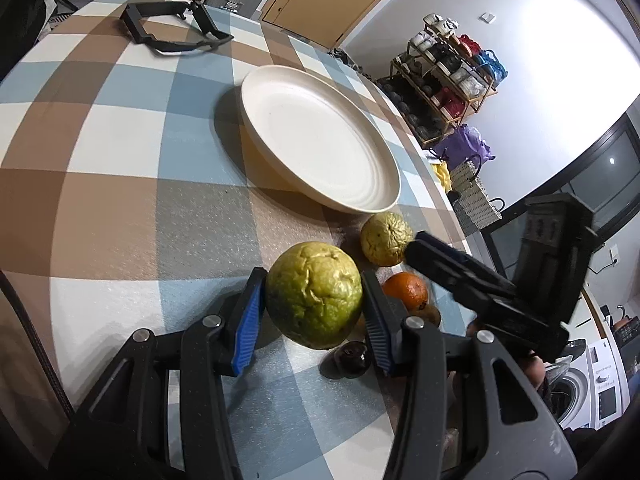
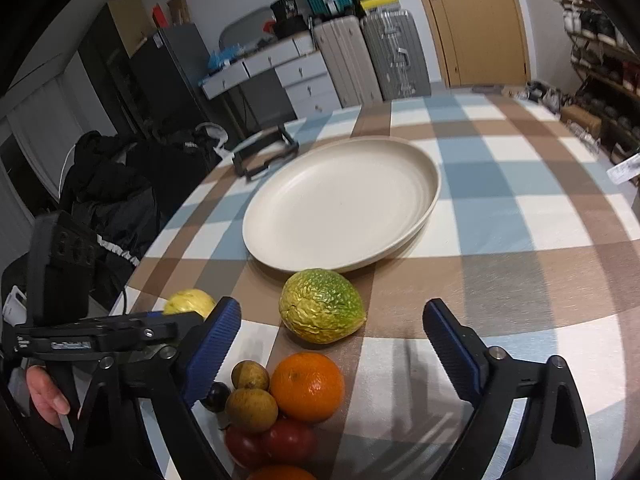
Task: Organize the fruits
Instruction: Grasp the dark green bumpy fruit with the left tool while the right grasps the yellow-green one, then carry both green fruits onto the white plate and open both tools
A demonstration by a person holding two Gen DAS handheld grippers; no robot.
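My left gripper (image 1: 314,312) is shut on a large wrinkled green-yellow fruit (image 1: 314,294), held just above the checked tablecloth; it also shows in the right wrist view (image 2: 190,302). A second wrinkled green fruit (image 1: 385,239) (image 2: 322,306) lies near the empty cream plate (image 1: 320,140) (image 2: 340,204). An orange (image 1: 406,290) (image 2: 307,387), two small brown fruits (image 2: 251,394), a dark round fruit (image 1: 352,356) (image 2: 216,396) and red fruits (image 2: 272,442) lie clustered. My right gripper (image 2: 332,344) is open above this cluster and also shows in the left wrist view (image 1: 416,252).
A black frame-like stand (image 1: 172,28) (image 2: 266,154) lies at the far side of the table. The table edge (image 1: 444,200) runs close beyond the fruits. Cabinets, suitcases and a shoe rack stand around the room.
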